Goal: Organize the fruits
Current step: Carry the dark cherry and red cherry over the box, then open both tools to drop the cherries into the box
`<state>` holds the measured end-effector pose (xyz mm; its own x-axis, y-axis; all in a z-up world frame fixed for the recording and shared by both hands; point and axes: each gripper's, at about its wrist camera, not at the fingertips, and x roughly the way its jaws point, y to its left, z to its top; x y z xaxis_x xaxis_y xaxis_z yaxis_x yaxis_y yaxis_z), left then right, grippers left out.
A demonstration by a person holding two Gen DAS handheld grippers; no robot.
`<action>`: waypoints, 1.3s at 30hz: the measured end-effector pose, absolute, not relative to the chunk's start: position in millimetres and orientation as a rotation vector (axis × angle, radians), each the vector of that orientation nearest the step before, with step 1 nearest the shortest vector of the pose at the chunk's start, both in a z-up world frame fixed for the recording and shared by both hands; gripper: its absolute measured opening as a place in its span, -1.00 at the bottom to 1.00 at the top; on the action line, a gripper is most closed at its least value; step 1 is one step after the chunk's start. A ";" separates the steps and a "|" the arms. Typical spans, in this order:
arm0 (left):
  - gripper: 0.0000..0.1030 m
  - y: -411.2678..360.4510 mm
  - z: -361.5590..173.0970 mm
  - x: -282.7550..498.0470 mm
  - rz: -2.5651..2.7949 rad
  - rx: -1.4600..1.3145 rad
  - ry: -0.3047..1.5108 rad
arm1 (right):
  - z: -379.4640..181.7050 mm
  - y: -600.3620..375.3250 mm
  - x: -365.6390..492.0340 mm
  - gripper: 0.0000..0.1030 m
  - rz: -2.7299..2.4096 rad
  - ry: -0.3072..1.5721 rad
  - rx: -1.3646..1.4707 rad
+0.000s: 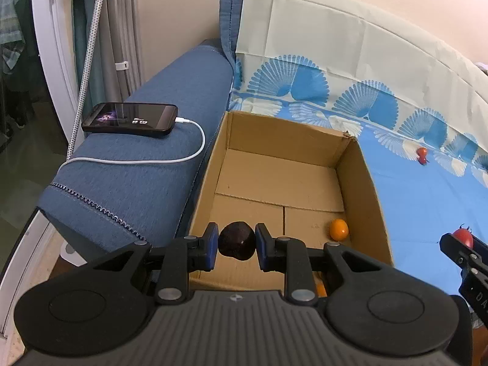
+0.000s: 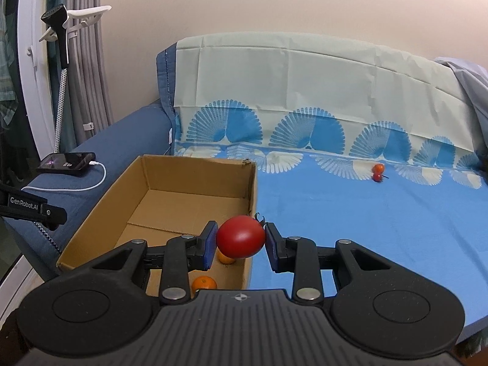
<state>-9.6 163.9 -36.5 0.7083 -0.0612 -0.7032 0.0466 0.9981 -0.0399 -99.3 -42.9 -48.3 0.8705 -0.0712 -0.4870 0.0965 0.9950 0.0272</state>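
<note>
Right wrist view: cardboard box (image 2: 195,177) holds two oranges (image 2: 203,283); right hand-held gripper (image 2: 241,242) pinches tomato (image 2: 241,237).

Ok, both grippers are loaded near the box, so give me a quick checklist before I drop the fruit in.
1. Left gripper shut on the dark fruit: ok.
2. Right gripper shut on the red tomato: ok.
3. Dark fruit over the cardboard box opening: ok.
4. Tomato fully over the box: cannot tell, it sits about at the right wall.
5. Free floor space inside beside the oranges: ok.
6. Phone and cable on the armrest out of the way: ok.
</note>
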 end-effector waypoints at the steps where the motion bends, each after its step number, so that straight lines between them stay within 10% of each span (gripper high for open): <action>1: -0.44 164.0 -38.3 -6.1 -0.061 -0.022 0.786 | -48.9 -41.4 -95.3 -0.33 -0.084 0.510 0.050; 39: -0.44 125.3 -167.8 97.3 -0.071 0.142 1.037 | -157.3 -7.2 8.3 -0.33 0.028 0.801 -0.053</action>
<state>97.3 125.3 -167.8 0.5074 0.0084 -0.8617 0.1254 0.9886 0.0835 8.3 -7.2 -157.3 0.6960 0.0046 -0.7180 -0.0448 0.9983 -0.0370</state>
